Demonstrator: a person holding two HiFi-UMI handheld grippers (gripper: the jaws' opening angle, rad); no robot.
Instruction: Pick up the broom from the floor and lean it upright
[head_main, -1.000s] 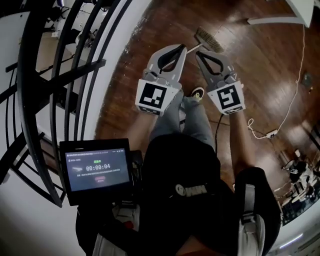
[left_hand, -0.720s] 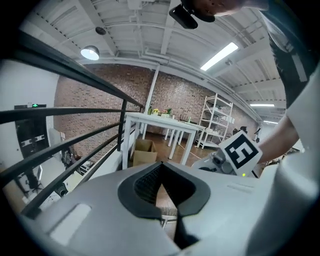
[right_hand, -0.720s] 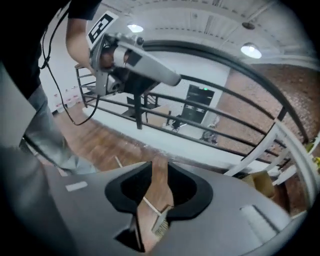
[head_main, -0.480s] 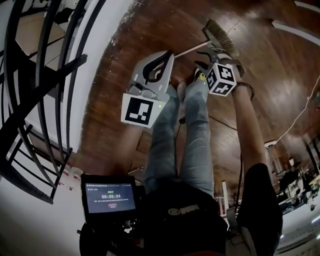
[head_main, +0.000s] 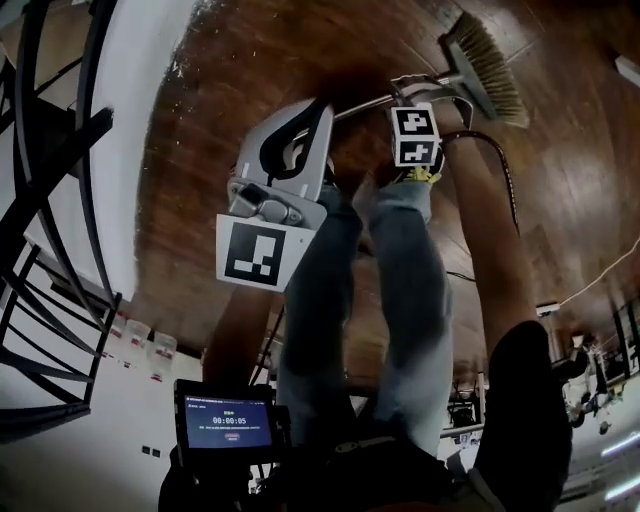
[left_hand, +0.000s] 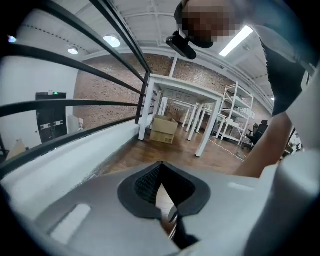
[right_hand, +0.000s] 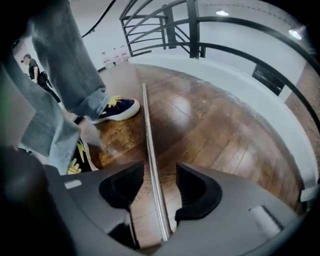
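Note:
The broom lies flat on the wooden floor, its bristle head (head_main: 487, 65) at the top right of the head view and its thin metal handle (head_main: 365, 103) running left from it. My right gripper (head_main: 405, 95) points steeply down over the handle. In the right gripper view the handle (right_hand: 151, 165) runs between the jaws of that gripper (right_hand: 160, 187); they have just been opening and stand wide, with the pads off the metal. My left gripper (head_main: 320, 108) hangs left of the handle above the floor, shut (left_hand: 160, 167) on nothing.
The person's jeans legs and dark shoes with yellow laces (right_hand: 116, 109) stand right beside the handle. A black stair railing (head_main: 60, 200) and a white curb (head_main: 150, 150) border the left. A white table (left_hand: 200, 95), a cardboard box (left_hand: 164, 130) and a floor cable (head_main: 600, 280) lie farther off.
Both grippers have dropped toward the floor. The right one turned to point downward and opened from shut, ending over the broom handle. The left stayed shut.

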